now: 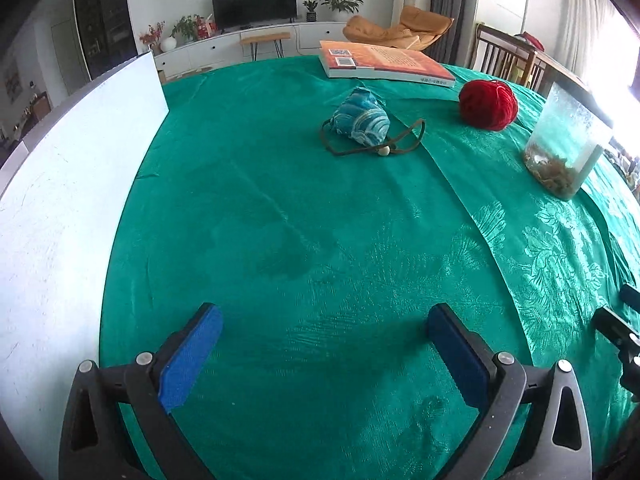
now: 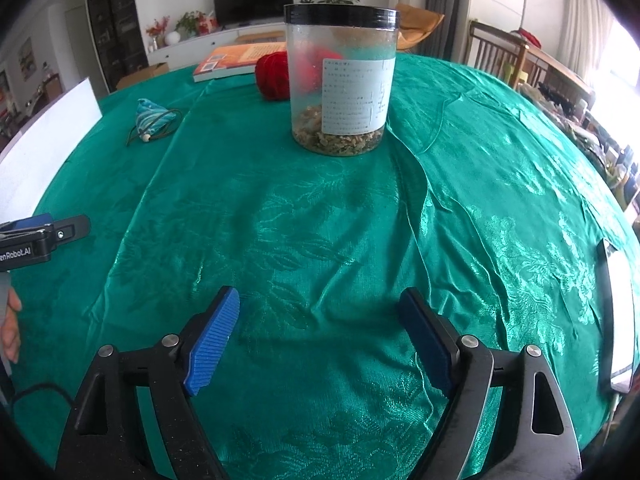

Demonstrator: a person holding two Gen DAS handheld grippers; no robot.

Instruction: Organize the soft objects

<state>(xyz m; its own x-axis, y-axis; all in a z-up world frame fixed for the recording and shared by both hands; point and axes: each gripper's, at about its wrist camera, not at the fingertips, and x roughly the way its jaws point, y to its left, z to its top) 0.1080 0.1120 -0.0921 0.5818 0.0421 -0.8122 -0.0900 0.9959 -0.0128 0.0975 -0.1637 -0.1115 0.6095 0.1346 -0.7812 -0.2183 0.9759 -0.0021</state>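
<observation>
Green damask tablecloth (image 1: 320, 220) bearing blue patterned drawstring pouch (image 1: 362, 120) and red yarn ball (image 1: 488, 104) far off; left gripper (image 1: 324, 356) and right gripper (image 2: 320, 340) both gaping, empty, poised for pickup.

Each camera sits just behind its tool, looking forward and down across the desk (image 1: 320, 220). The right view is close to the jar (image 2: 340, 80) dead ahead. The left sees the same jar (image 1: 568, 140) far off to its right.

Glossy green damask cloth (image 2: 320, 240) over the tabletop, woven leaf pattern. Fuzzy red yarn ball (image 1: 488, 105). Printed fabric pouch (image 1: 362, 118), cord drawstring. Cloudy clear plastic jar (image 2: 340, 80), paper label, black lid. Ribbed blue pads (image 2: 212, 344), matt black plastic.
</observation>
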